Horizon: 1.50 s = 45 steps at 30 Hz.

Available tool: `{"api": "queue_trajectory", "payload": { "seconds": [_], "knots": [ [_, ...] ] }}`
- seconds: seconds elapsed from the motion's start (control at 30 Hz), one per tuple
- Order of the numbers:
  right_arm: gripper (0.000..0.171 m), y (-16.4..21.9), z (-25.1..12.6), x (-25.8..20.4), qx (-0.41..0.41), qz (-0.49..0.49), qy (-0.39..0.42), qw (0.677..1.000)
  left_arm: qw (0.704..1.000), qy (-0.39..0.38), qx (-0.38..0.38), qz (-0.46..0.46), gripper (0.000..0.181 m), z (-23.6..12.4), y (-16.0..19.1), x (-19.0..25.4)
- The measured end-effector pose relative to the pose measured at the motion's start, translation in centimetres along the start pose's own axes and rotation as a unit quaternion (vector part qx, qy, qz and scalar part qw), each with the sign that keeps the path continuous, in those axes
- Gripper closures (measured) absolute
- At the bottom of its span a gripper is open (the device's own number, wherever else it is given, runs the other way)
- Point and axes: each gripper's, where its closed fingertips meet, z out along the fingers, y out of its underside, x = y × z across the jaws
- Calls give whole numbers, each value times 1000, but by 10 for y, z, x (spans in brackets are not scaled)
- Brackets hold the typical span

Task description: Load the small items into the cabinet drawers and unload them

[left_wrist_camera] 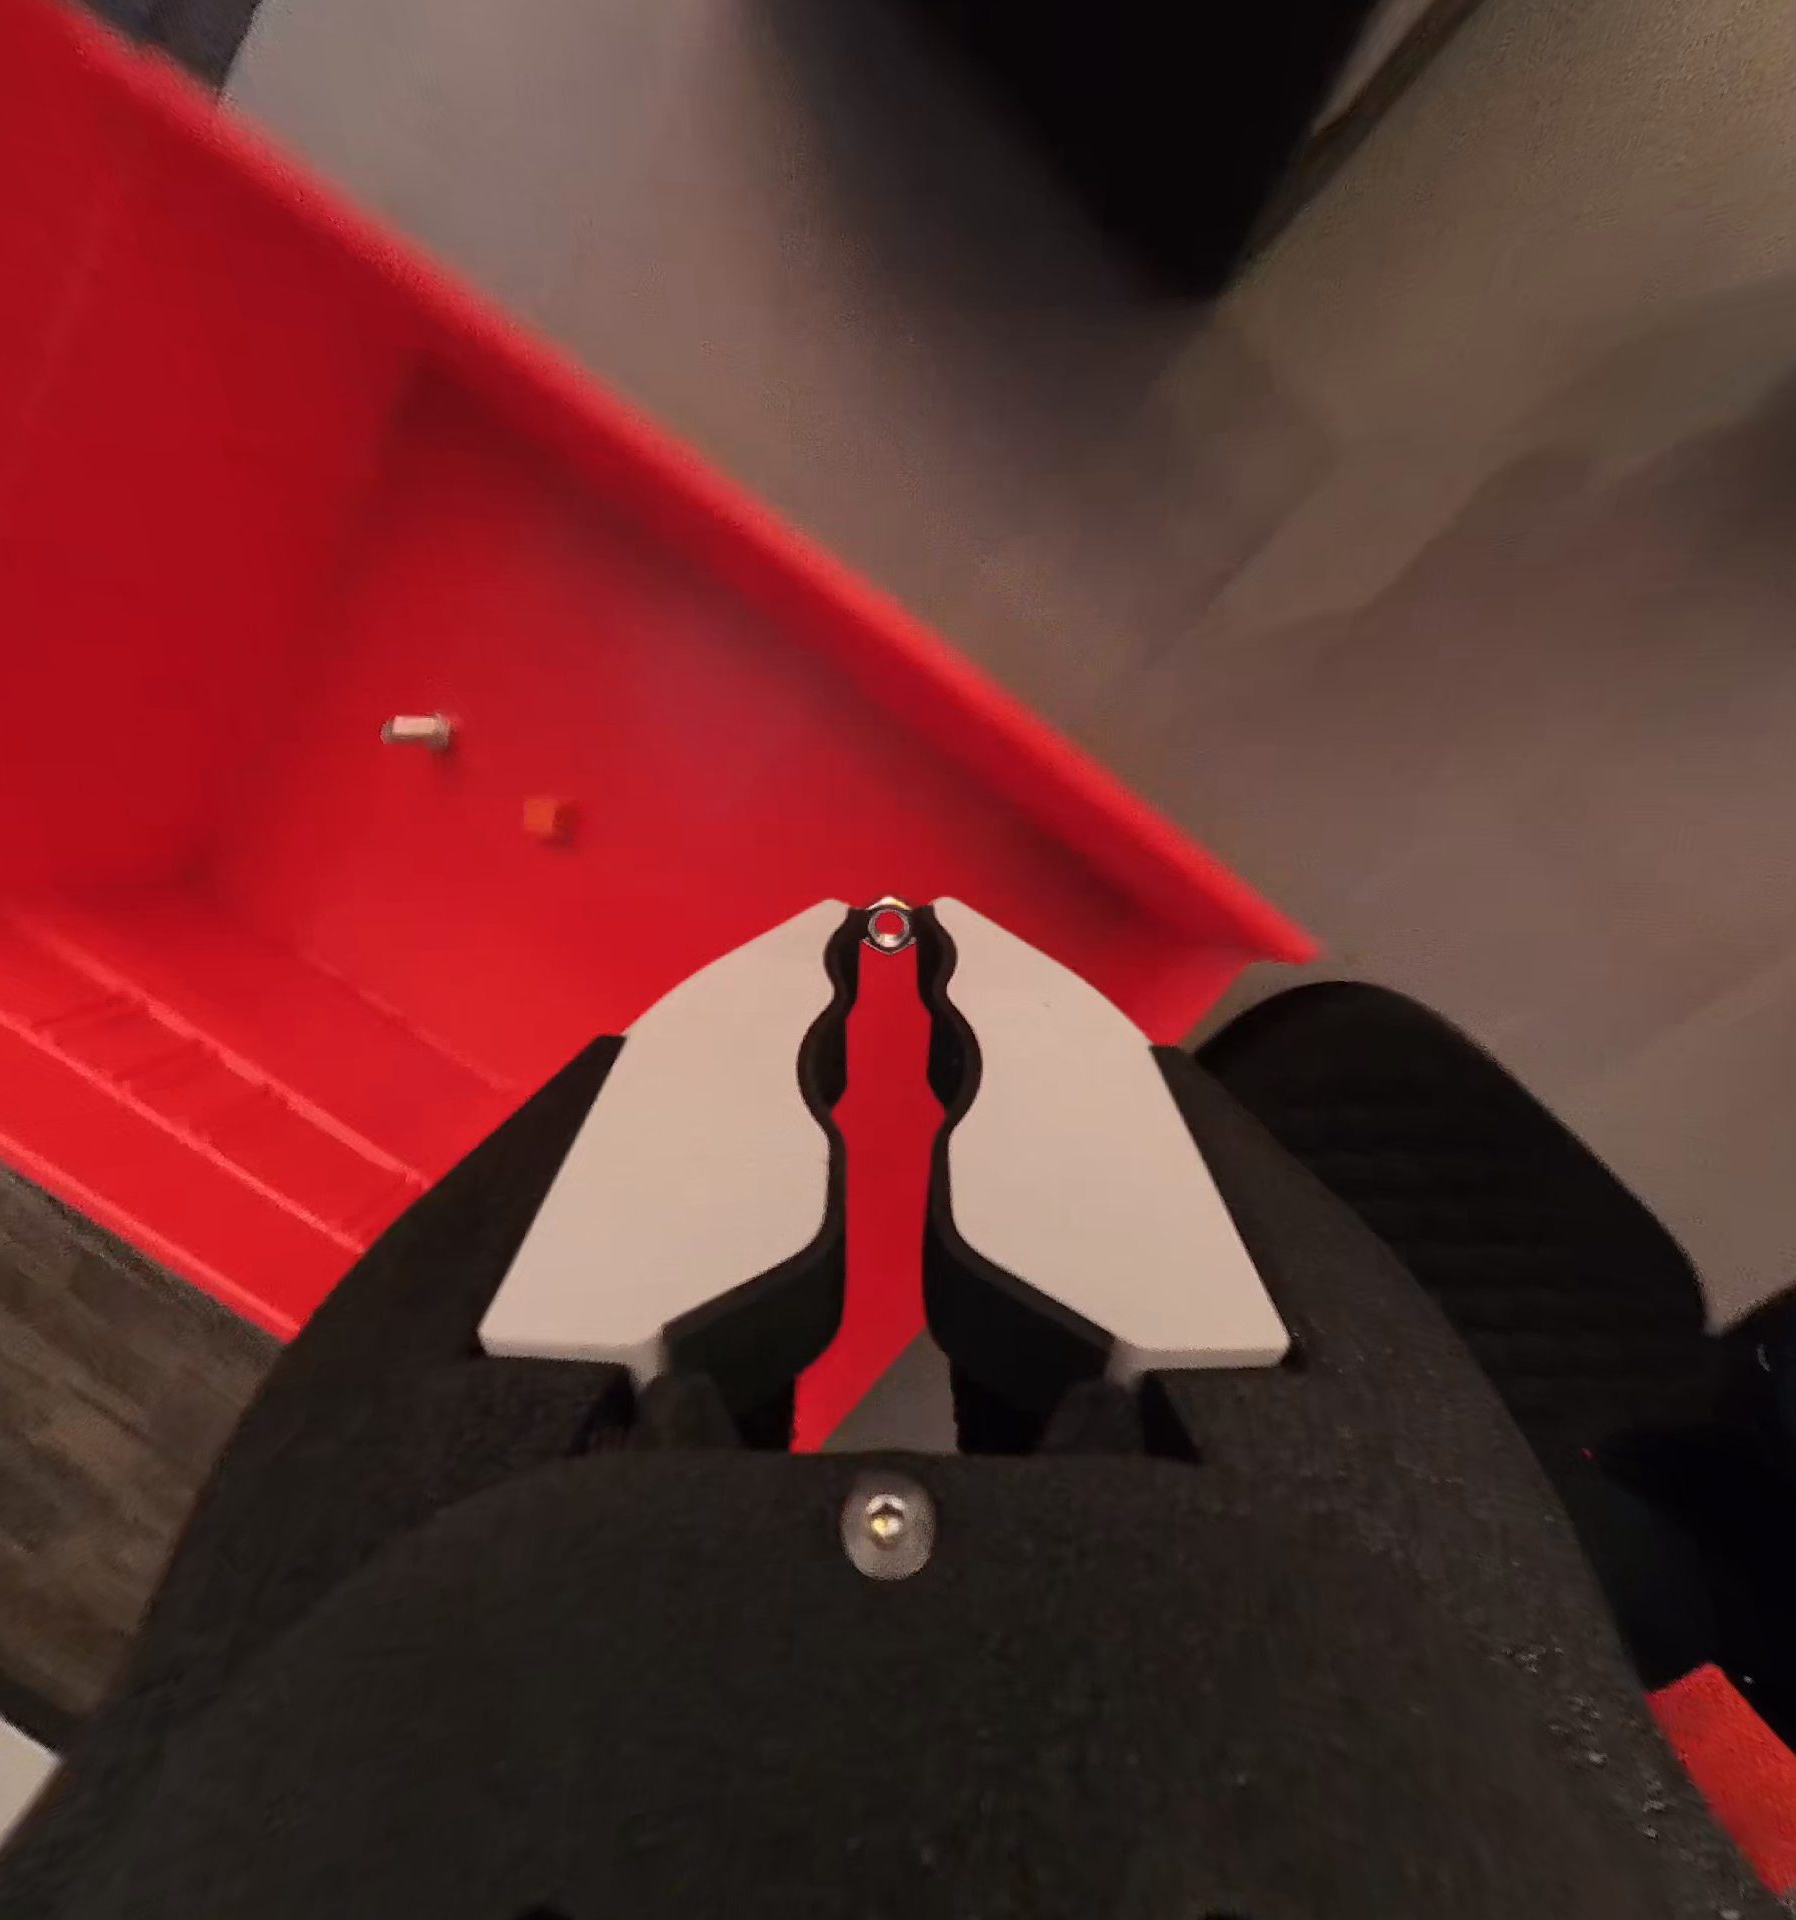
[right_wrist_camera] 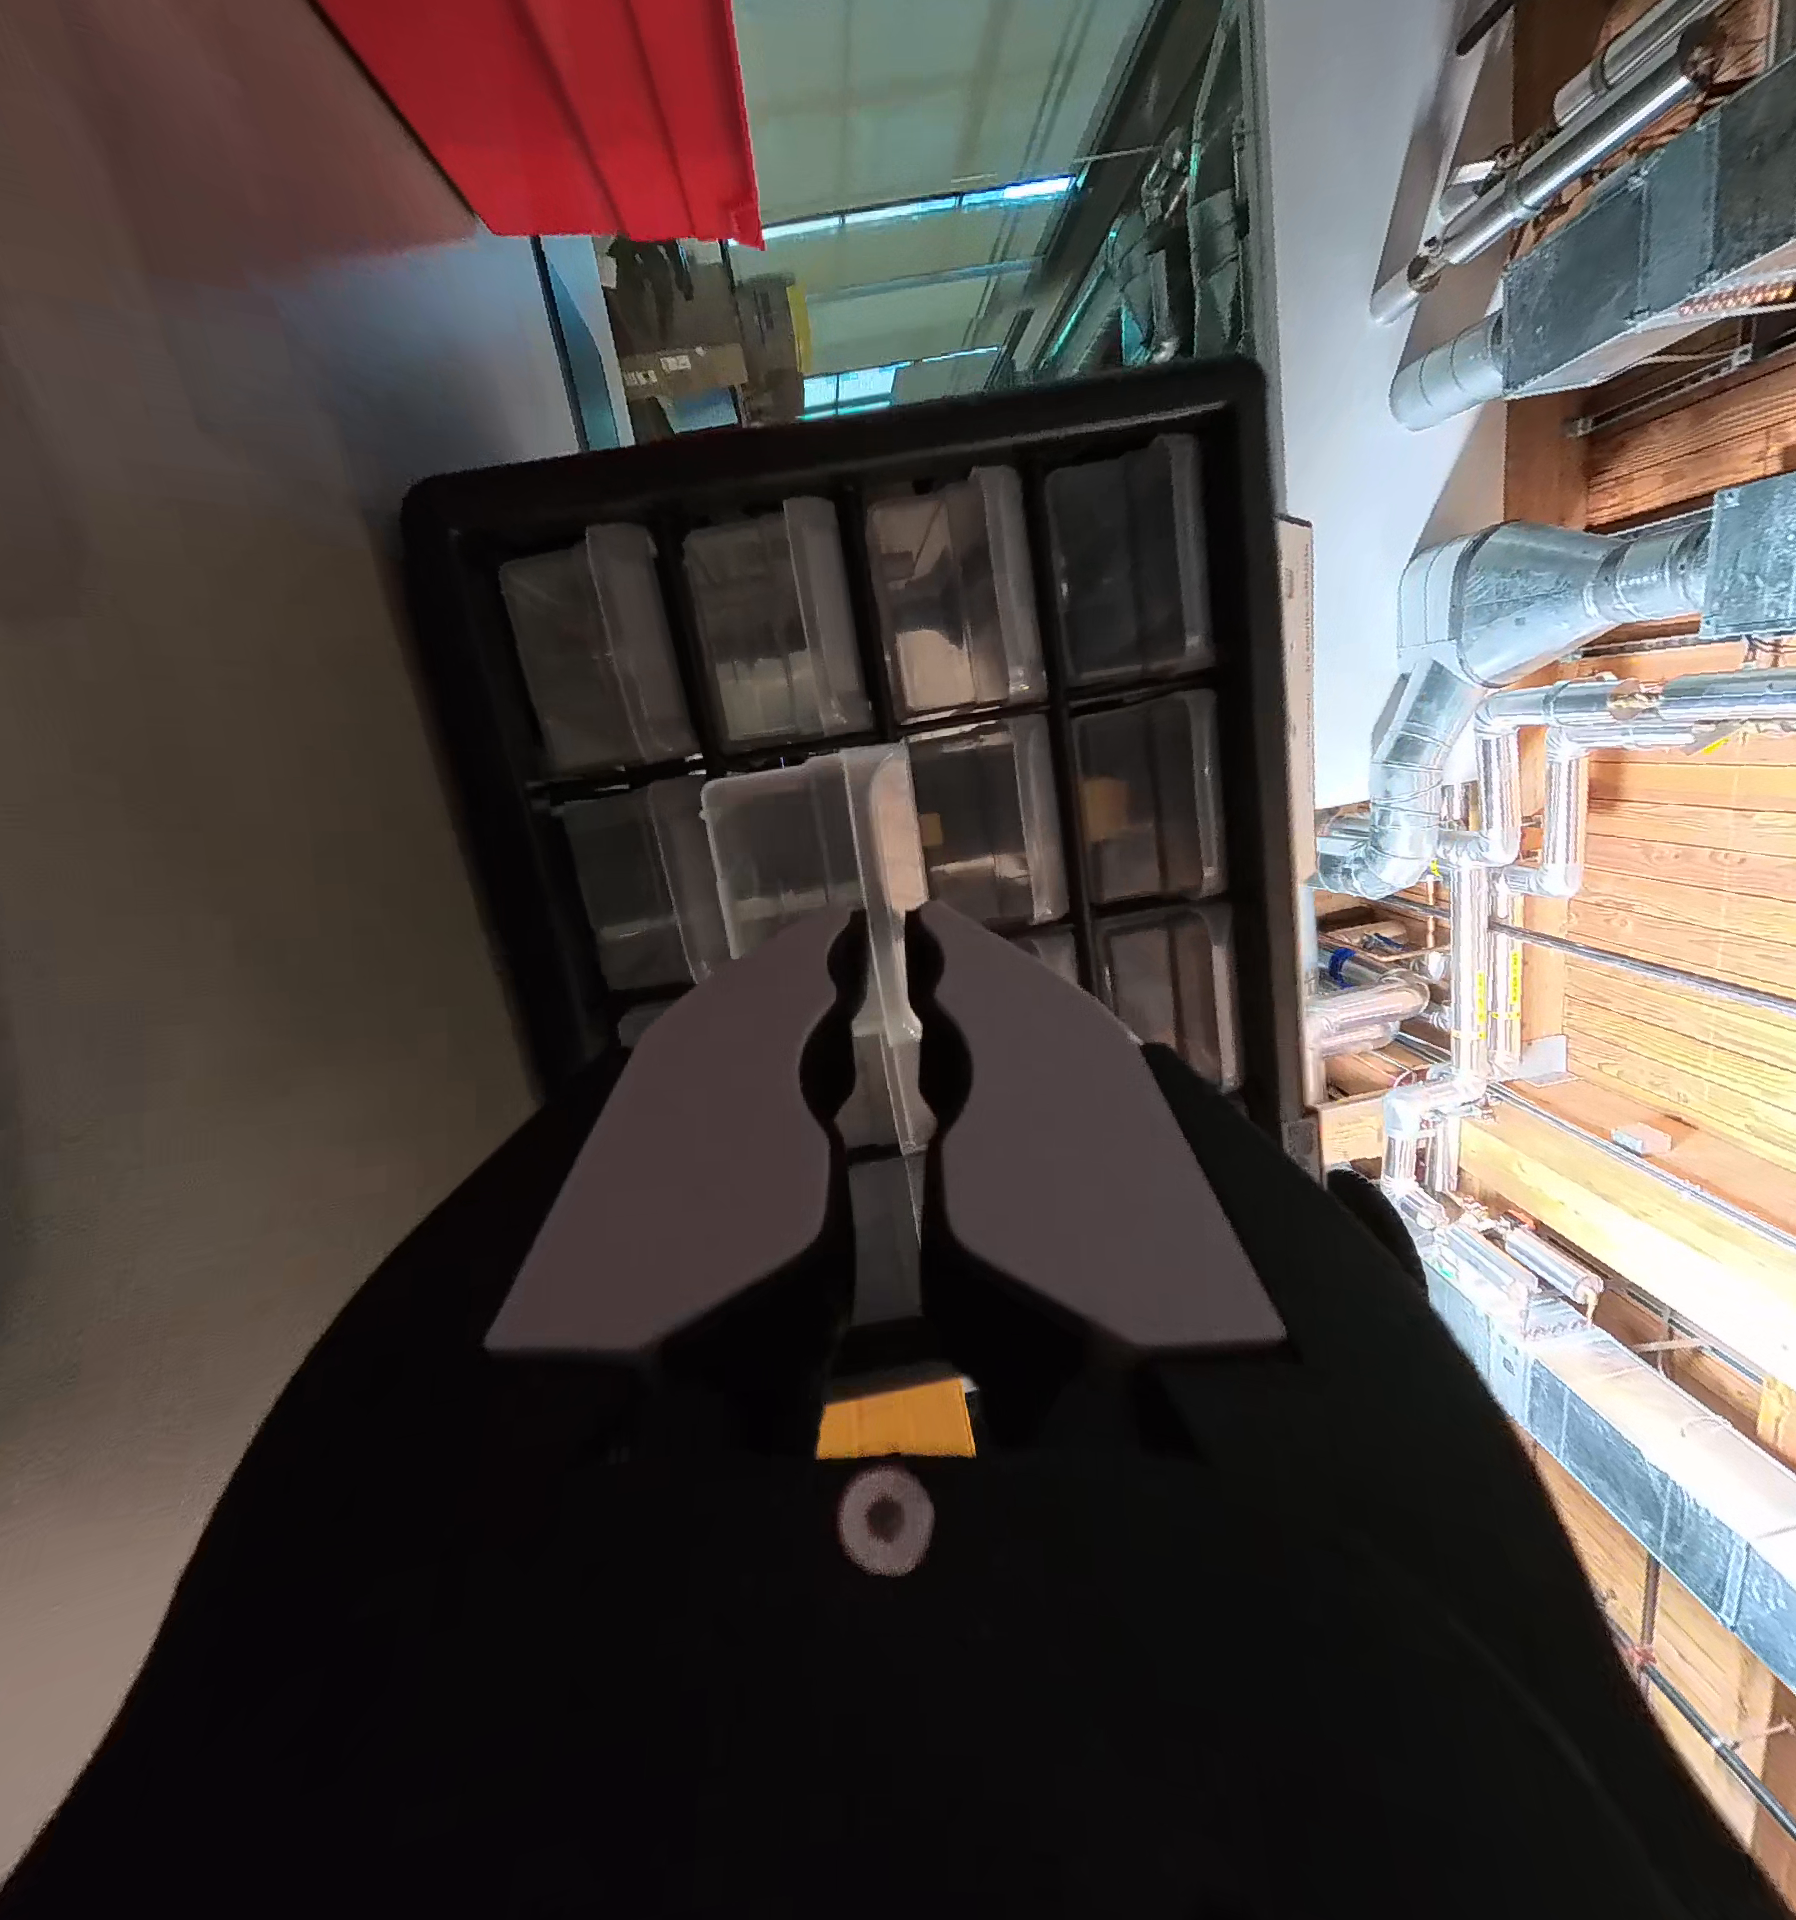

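In the left wrist view my left gripper (left_wrist_camera: 886, 923) is shut on a small silver hex nut (left_wrist_camera: 887, 925), held at the fingertips above a red bin (left_wrist_camera: 250, 582). A short silver bolt (left_wrist_camera: 416, 730) and a small orange piece (left_wrist_camera: 549, 818) lie on the bin floor. In the right wrist view, which is rotated sideways, my right gripper (right_wrist_camera: 886, 920) is shut on the handle of a clear plastic drawer (right_wrist_camera: 800, 862). The drawer is pulled partway out of a black cabinet (right_wrist_camera: 842, 457) with several clear drawers.
The red bin's edge (right_wrist_camera: 582, 114) shows at the top of the right wrist view. A grey tabletop (left_wrist_camera: 1393, 520) lies past the bin. A glass wall (right_wrist_camera: 925, 156) stands behind the cabinet, with ceiling pipes and ducts (right_wrist_camera: 1496, 727) to the right. There is about 25 cm between the tips of the two grippers. My right tips are roughly 12 cm from the black cabinet (right_wrist_camera: 842, 457). My left gripper's tips are some 15 cm from the small orange piece (left_wrist_camera: 549, 818).
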Motion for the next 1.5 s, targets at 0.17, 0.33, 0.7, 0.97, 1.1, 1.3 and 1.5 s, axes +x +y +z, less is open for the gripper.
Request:
{"api": "queue_trajectory", "payload": {
  "seconds": [0.17, 0.33, 0.7, 0.97, 1.1, 1.3, 1.5],
  "knots": [
    [163, -3, -10, 1, 2, 1, 1, 1000, 993, 13, 34, 110, 171, -28, -63, 68],
    [164, -7, -14, 2, 4, 3, 3, 1000, 973, 17, 35, 228, 171, -19, -130, 136],
    [164, -15, -17, 0, 15, 1, 0, 1000, 959, 48, -44, 278, 172, 52, -175, 164],
    [163, -17, -17, -2, 19, 4, -7, 1000, 954, 39, -70, 288, 171, 76, -166, 157],
    [163, -19, -16, -2, 21, 2, -7, 1000, 954, 39, -70, 289, 171, 77, -168, 157],
    [163, -19, -17, -3, 20, 1, -8, 1000, 955, 38, -71, 286, 171, 78, -168, 156],
    [163, -19, -17, -3, 19, 2, -9, 1000, 957, 33, -68, 278, 165, 78, -171, 154]
  ]
}}
